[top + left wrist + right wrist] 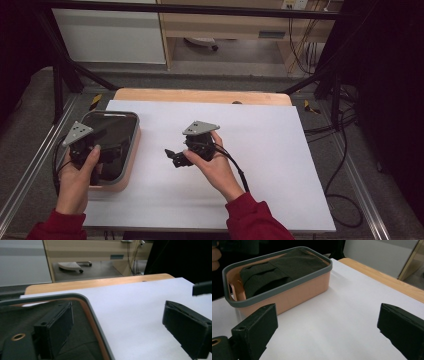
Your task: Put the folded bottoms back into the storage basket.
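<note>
Dark cloth (279, 271) in one bin (294, 293)

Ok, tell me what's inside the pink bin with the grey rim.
The pink bin holds a folded dark cloth that covers nearly all of the inside. Whatever lies under the cloth, and the bin's bottom, are hidden.

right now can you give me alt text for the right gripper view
A peach-coloured bin with a grey rim holds folded dark cloth and stands on a white table sheet. The right gripper is open and empty in front of it, one black jaw at each lower corner.
</note>
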`<state>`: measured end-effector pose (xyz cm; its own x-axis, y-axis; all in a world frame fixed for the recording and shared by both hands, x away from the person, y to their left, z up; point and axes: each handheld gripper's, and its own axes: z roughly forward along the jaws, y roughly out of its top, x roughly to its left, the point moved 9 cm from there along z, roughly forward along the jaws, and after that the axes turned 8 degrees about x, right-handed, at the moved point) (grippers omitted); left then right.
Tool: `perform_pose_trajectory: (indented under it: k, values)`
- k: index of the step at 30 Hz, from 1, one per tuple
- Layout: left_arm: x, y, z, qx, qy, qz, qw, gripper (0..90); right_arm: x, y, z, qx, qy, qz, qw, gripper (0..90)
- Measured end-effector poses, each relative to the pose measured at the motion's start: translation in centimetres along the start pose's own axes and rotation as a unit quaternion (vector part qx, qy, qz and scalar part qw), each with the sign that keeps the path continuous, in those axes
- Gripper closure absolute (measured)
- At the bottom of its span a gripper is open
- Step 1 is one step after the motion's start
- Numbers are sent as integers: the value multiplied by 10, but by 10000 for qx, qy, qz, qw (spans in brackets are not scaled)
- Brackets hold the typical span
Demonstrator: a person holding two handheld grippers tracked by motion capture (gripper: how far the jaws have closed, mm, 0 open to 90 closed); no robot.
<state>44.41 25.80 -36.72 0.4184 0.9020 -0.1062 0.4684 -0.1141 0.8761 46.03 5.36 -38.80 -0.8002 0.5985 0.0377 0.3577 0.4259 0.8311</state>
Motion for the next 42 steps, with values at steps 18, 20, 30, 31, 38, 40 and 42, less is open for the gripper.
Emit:
perform_pose_trajectory:
  k: [18, 20, 30, 31, 38, 40, 42]
  values:
    - [-26, -46, 6, 13, -274, -41, 9996, 71, -55, -19, -66, -152, -452, 335, 9983, 55]
    - [-28, -48, 7, 3, -448, -165, 9989, 72, -61, -24, -74, -159, -486, 372, 9980, 57]
    - [-24, -64, 9, 57, -282, -47, 9996, 74, -80, -51, -102, -83, -781, 340, 9963, 46]
    - [-24, -65, 9, 52, -284, -58, 9996, 74, -81, -54, -105, -83, -804, 353, 9961, 45]
    - [-21, -69, 10, 52, -183, -40, 9998, 74, -85, -68, -122, -300, -930, 343, 9946, 32]
    - [-20, -70, 10, 79, -153, -18, 9999, 74, -87, -71, -128, -366, -1007, 336, 9937, 32]
    - [-18, -71, 9, 99, -111, 8, 9999, 75, -89, -75, -132, -426, -1041, 363, 9930, 32]
